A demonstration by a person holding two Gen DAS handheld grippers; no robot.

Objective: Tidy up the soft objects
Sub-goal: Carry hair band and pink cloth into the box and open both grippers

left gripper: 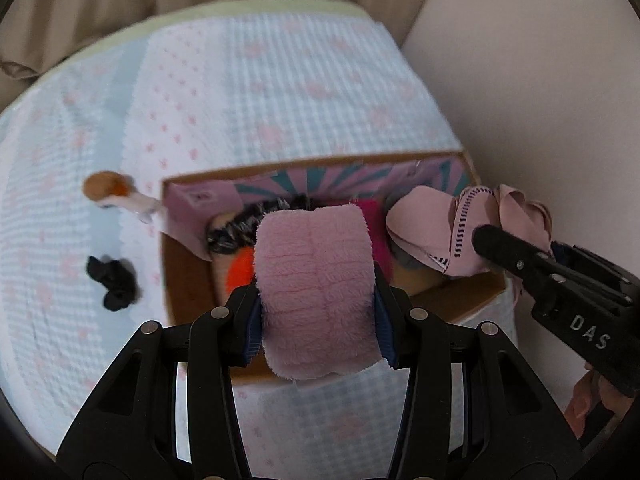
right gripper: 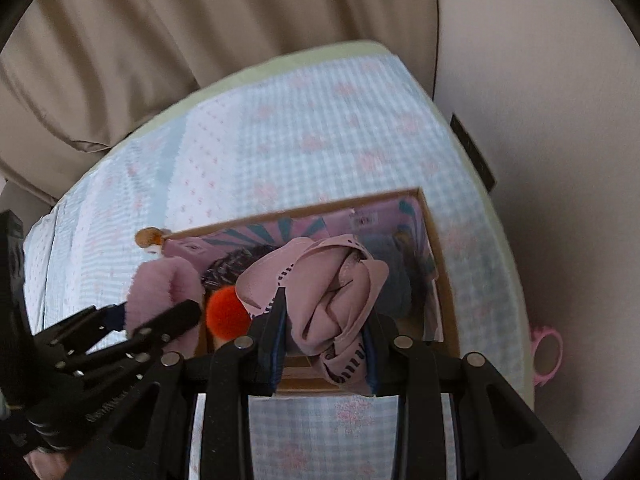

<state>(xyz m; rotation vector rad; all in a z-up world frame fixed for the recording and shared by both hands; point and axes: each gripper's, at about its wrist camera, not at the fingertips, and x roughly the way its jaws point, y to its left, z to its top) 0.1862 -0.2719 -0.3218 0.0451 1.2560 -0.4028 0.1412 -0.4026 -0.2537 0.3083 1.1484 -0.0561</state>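
We clamp a folded fluffy pink towel (left gripper: 316,280) in our left hand-held gripper (left gripper: 316,304) above the open cardboard box (left gripper: 188,280) on the bed (left gripper: 280,92). Our right hand-held gripper (right gripper: 324,344) pinches a bunched pink cloth (right gripper: 336,300) over the same box. A black sock (left gripper: 114,282) lies on the bedspread beside it.

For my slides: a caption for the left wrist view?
Left gripper holds a fluffy pink towel over an open cardboard box of soft items.
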